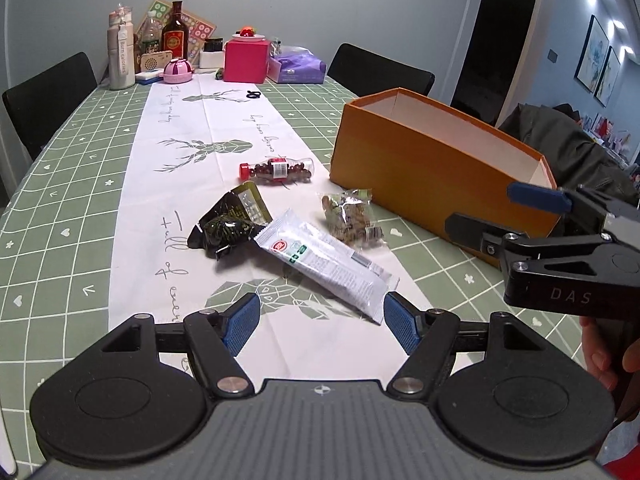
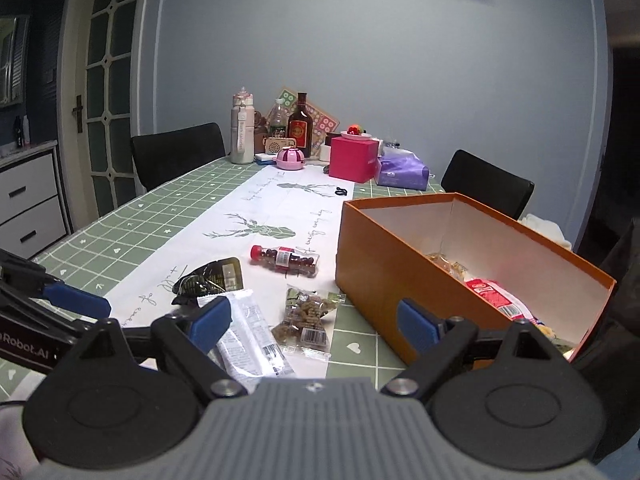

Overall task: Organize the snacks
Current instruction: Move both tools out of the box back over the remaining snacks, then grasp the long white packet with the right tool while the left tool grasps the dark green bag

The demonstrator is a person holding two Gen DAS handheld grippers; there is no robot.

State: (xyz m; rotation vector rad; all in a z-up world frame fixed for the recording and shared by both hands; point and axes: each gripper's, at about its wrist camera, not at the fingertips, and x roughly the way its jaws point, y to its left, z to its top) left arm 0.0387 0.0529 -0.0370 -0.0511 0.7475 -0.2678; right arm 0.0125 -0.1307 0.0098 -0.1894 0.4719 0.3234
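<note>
Lying loose on the white runner of a green checked table are four snacks: a white packet, a black pouch touching its far end, a clear bag of nuts just beside it toward the box, and a small clear bottle with a red cap on its side farther back; the orange box stands open at the right of them, its near corner close to the bag of nuts, and the right wrist view shows a red-printed packet and other wrappers already on its floor. The left gripper hangs over the near end of the white packet with its blue pads wide apart and nothing between them; the packet's corner lies just short of the right-hand pad, whether touching cannot be told. The right gripper also has its fingers spread and empty, the bag of nuts seen between them on the table below; a hand grips its handle. At the far end of the table stand bottles, a pink box and a purple tissue pack; black chairs flank the sides.
</note>
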